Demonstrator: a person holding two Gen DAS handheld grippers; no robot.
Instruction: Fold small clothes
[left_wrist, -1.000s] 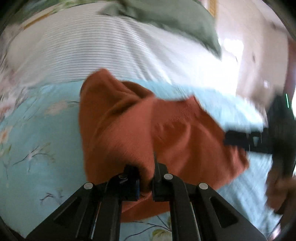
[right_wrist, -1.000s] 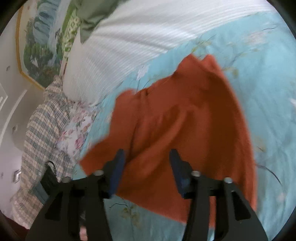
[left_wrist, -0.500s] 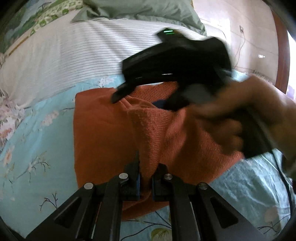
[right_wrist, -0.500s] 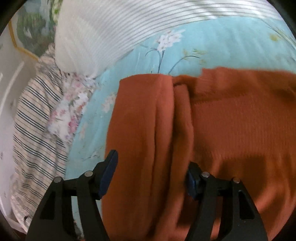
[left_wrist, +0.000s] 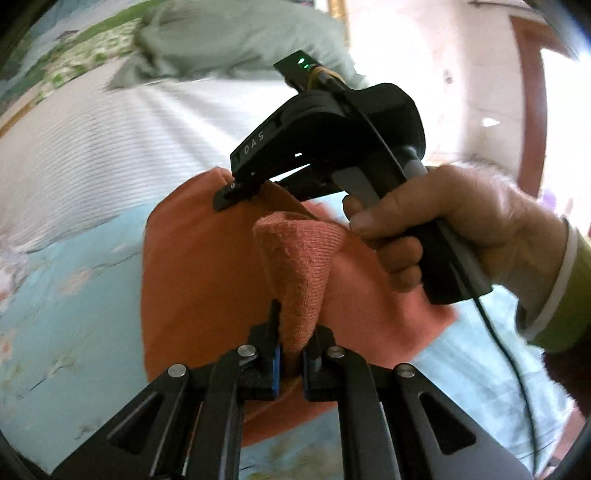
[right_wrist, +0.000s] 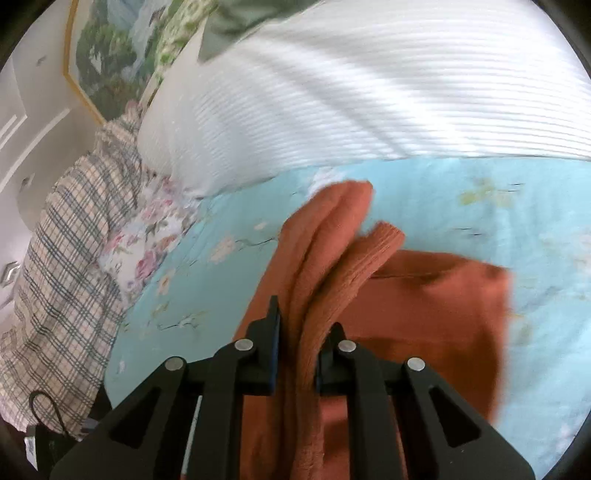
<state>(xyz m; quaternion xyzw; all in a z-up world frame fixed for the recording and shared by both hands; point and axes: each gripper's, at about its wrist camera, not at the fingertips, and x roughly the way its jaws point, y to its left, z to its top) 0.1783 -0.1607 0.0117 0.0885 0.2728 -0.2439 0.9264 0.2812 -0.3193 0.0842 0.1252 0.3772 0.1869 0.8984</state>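
So both grippers are gripping the same orange knit garment (left_wrist: 207, 280) right now, and it's lying partly on the light blue floral bedsheet (right_wrist: 517, 206) with the gripped bits lifted off it. The left gripper (left_wrist: 291, 360) is nearly closed, pinching a raised ridge of knit that's running straight out from its jaws. The right gripper (right_wrist: 297, 354) is doing much the same in its own view, jaws squeezed in on a bunched roll of fabric that's stretching forward and slightly right, with the rest of the garment spreading flat off to the right. From the left wrist view, the right hand (left_wrist: 454, 229) is holding its tool above and beyond the left jaws, its tip sitting at the far edge of the cloth near the white striped pillow (left_wrist: 110, 147). So I'm guessing the next fold is depending on that near-far line between the two grips, left one nearer. Only readable writing: "DAS" on the right tool's body, plus a green light glowing on top.
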